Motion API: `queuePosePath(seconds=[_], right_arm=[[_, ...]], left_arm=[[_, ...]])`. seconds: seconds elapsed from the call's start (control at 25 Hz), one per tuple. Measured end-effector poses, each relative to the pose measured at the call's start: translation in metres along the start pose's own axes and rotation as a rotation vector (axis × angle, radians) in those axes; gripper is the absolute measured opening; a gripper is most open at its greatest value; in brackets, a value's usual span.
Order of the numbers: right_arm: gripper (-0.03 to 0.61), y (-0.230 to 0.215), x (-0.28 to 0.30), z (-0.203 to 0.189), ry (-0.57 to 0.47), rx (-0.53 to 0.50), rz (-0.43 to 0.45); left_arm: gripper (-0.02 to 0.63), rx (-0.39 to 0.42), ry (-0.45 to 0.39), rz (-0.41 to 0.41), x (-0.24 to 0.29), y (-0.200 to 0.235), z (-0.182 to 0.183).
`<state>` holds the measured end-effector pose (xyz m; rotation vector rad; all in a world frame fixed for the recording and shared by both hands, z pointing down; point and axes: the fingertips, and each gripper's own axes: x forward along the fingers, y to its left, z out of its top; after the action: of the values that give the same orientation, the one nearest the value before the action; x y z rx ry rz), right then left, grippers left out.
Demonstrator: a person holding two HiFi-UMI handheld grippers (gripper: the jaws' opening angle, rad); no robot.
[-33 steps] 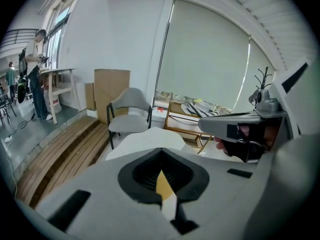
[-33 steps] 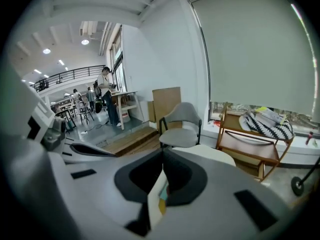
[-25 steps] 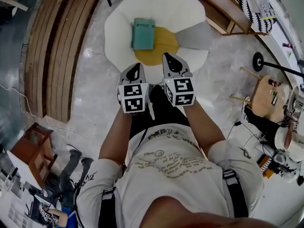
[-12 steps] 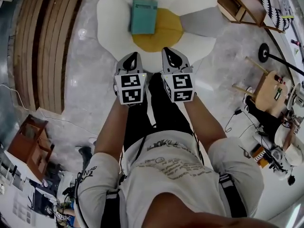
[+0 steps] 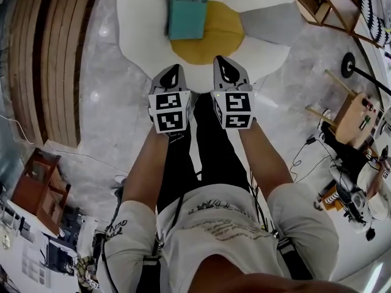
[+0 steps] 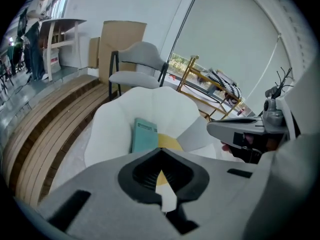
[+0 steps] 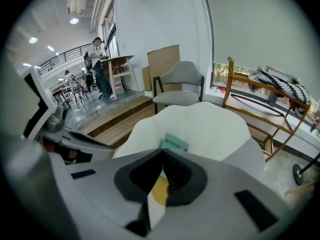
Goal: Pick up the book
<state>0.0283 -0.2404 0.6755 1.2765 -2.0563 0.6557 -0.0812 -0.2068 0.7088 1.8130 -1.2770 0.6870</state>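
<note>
my left gripper [image 5: 172, 72] has its jaws pressed together with nothing between them; through the notch behind the tips i see only cushion. my right gripper [image 5: 223, 65] reads the same in its own view: tips meeting, nothing held. the two sit side by side, just apart, both pointing down and forward over the near edge of the flower-shaped cushion [image 5: 137, 17] on the floor.

the book [image 5: 187, 12], a teal one lying flat, is well apart from both, at about 12 o'clock from my left gripper and 11 o'clock from my right. it rests on the cushion, overlapping the 9 o'clock edge of the yellow centre [image 5: 217, 38] and the white petal beside it.

as i judge it, the task is barely begun: nothing has touched the book. what is left is nearly everything: open a pair of jaws, close the gap, get a jaw under or around an edge, clamp, and lift. the soft cushion may give under the press, so i would come in shallow.
</note>
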Motion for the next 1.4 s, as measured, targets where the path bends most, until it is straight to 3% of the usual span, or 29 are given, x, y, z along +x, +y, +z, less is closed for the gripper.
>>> queuePosePath(seconds=[0.52,1.0,1.04,1.08,1.12,1.24,1.4], right_arm=[[0.028,0.001,0.075,-0.052,0.028,0.014,0.02],[0.028,-0.003,0.09,-0.065,0.039,0.028,0.018],[0.028,-0.003,0.09,-0.068,0.042,0.033,0.016],[0.028,-0.003,0.092,-0.07,0.044,0.041,0.014],[0.028,-0.002,0.093,-0.072,0.046,0.049,0.013],[0.028,-0.002,0.093,-0.082,0.056,0.066,0.006],[0.028,-0.002,0.094,-0.094,0.072,0.081,0.002]], left_arm=[[0.014,-0.017,0.0,-0.037,0.09,0.038,-0.02],[0.014,-0.15,-0.036,-0.092,0.162,0.075,-0.04],[0.022,-0.166,-0.031,-0.113,0.169,0.077,-0.041],[0.176,-0.186,-0.024,-0.14,0.176,0.078,-0.043],[0.208,-0.208,-0.015,-0.164,0.182,0.081,-0.044],[0.207,-0.248,0.016,-0.196,0.199,0.089,-0.049],[0.209,-0.213,0.042,-0.187,0.217,0.101,-0.053]])
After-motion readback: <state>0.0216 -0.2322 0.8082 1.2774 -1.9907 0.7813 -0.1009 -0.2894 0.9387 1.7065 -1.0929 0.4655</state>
